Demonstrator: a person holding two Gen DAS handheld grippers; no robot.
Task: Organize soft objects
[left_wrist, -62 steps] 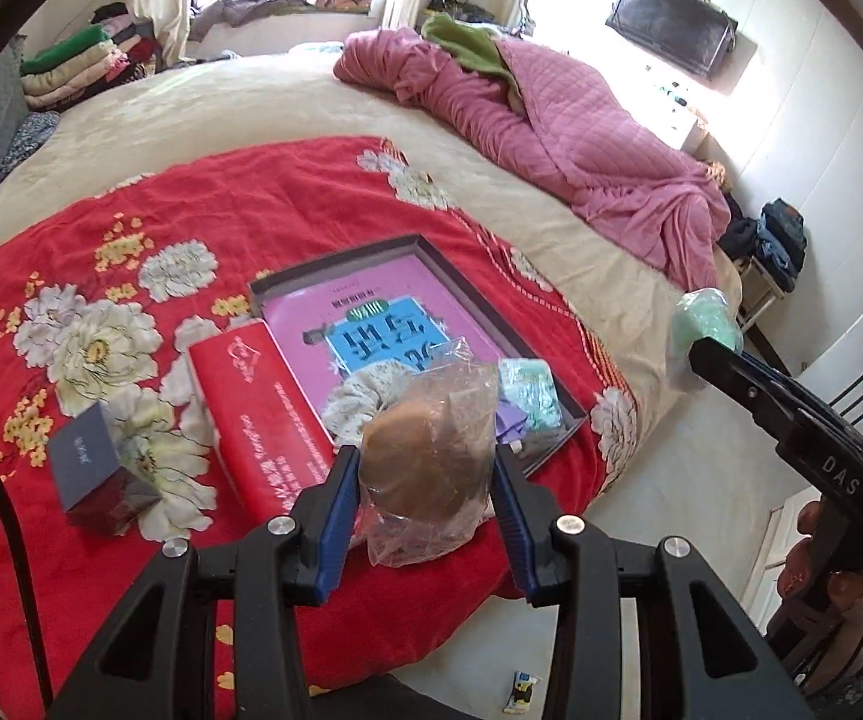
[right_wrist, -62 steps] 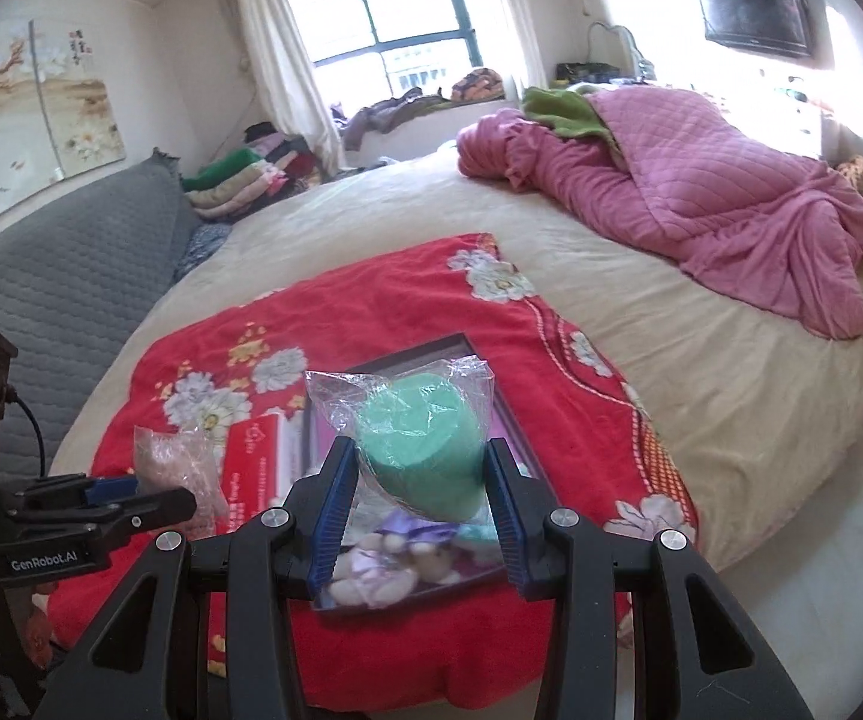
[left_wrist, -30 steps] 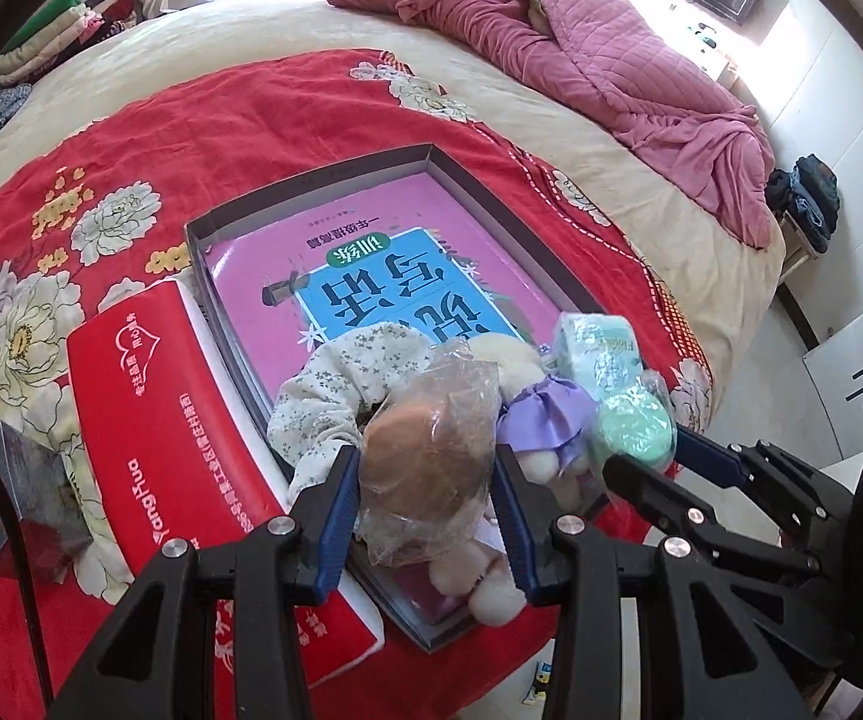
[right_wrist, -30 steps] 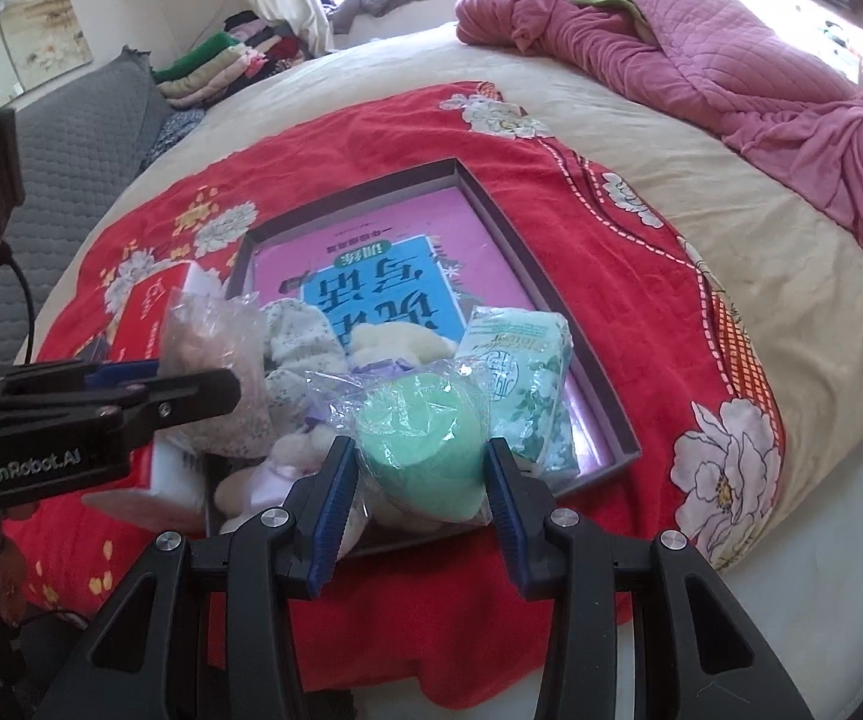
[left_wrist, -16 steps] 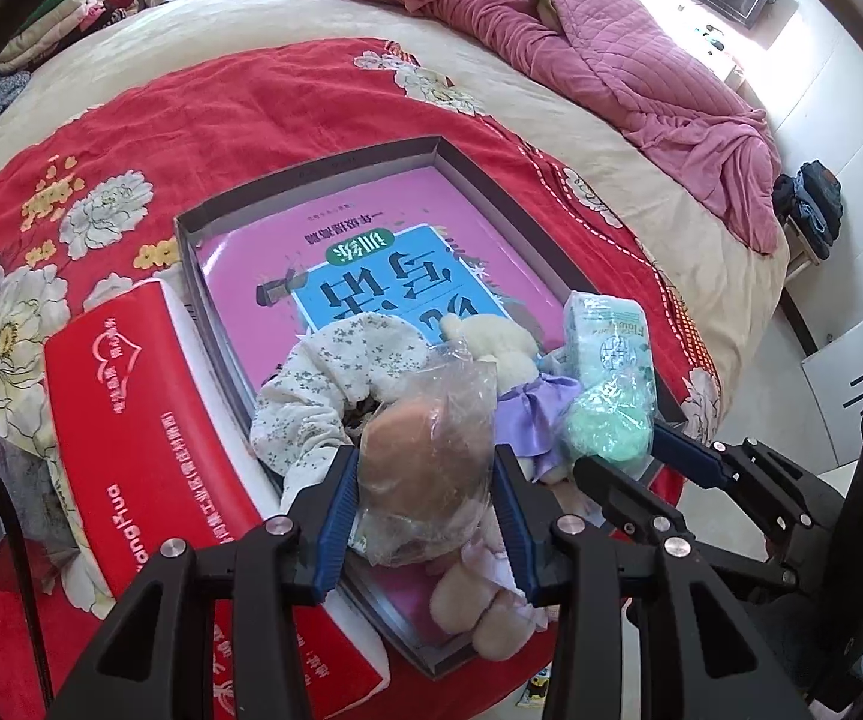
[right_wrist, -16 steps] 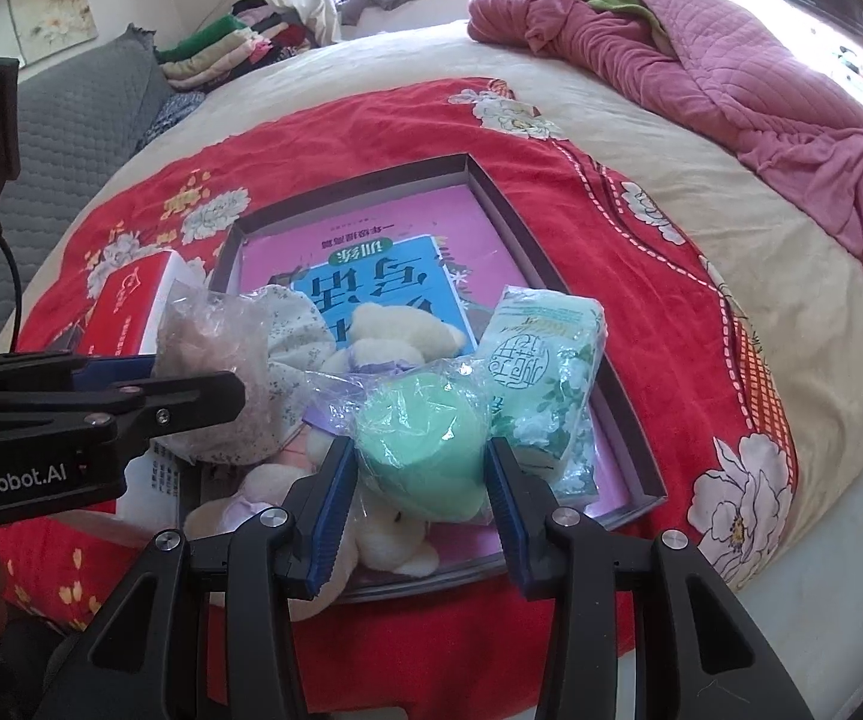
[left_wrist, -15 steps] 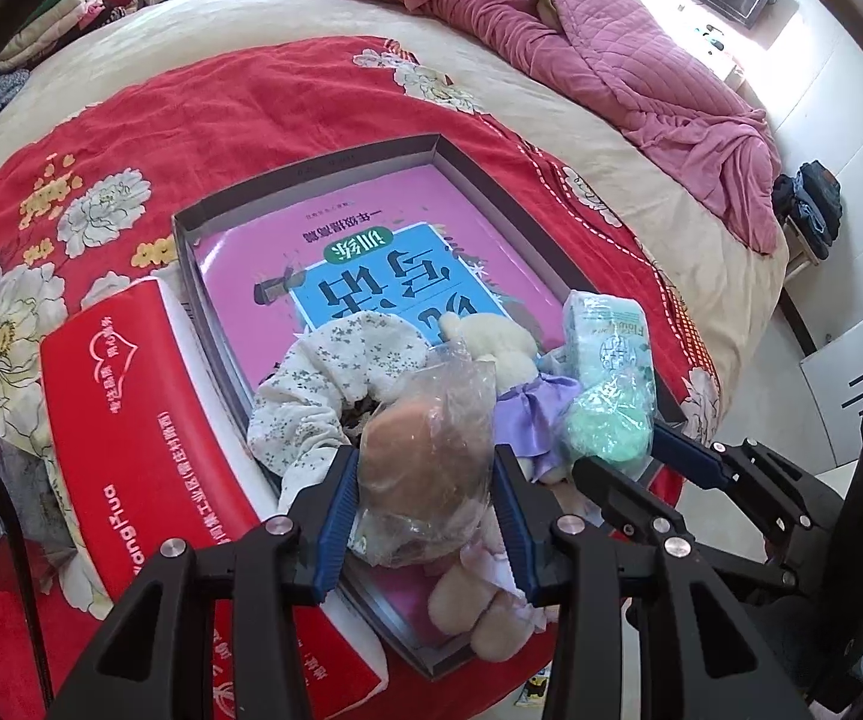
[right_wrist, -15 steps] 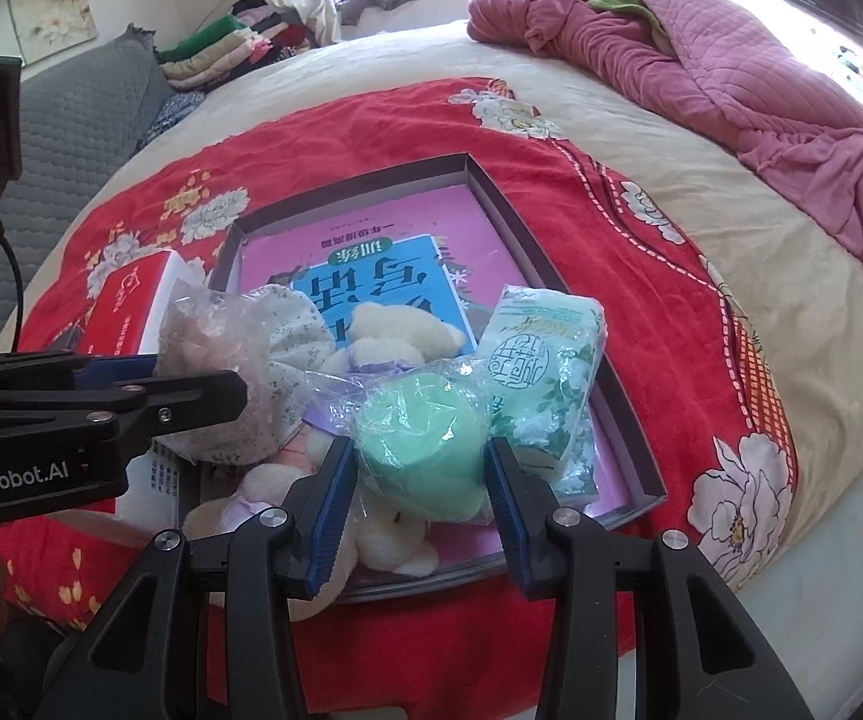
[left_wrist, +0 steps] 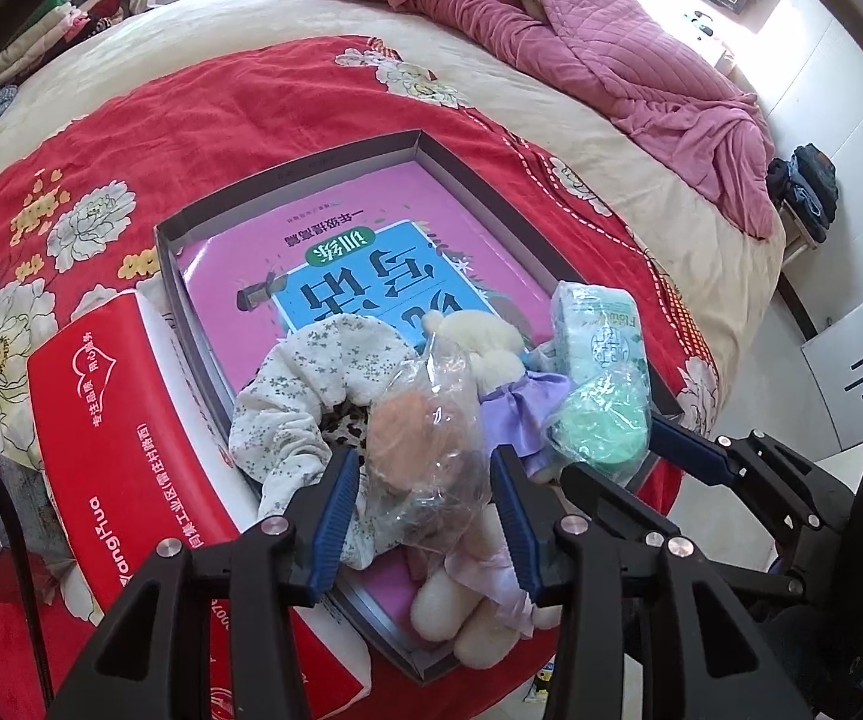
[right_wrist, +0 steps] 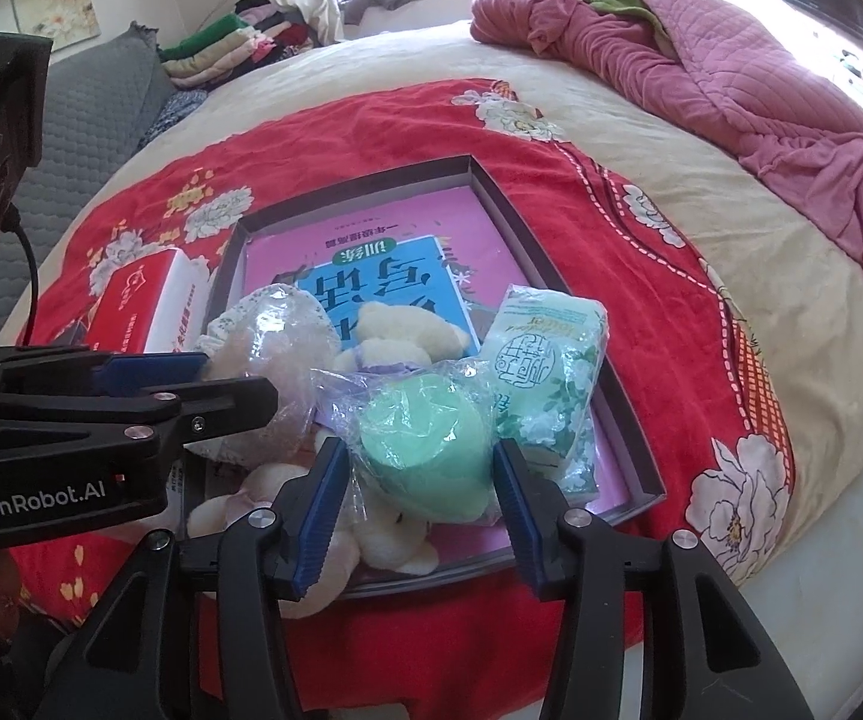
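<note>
I hold both bagged sponges low over the near end of the grey tray (left_wrist: pixel 287 171) on the bed, since that is where the soft things are gathering; my right gripper (right_wrist: pixel 419 483) has just been opening its jaws, and the green sponge (right_wrist: pixel 425 450) between them seems released, resting on the plush toy (right_wrist: pixel 383 540); my left gripper (left_wrist: pixel 425 507) pinches the brown sponge (left_wrist: pixel 425 444) above the floral cloth (left_wrist: pixel 311 372).

Bright window daylight, glare upper right — fisheye-warped, dark corners.
</note>
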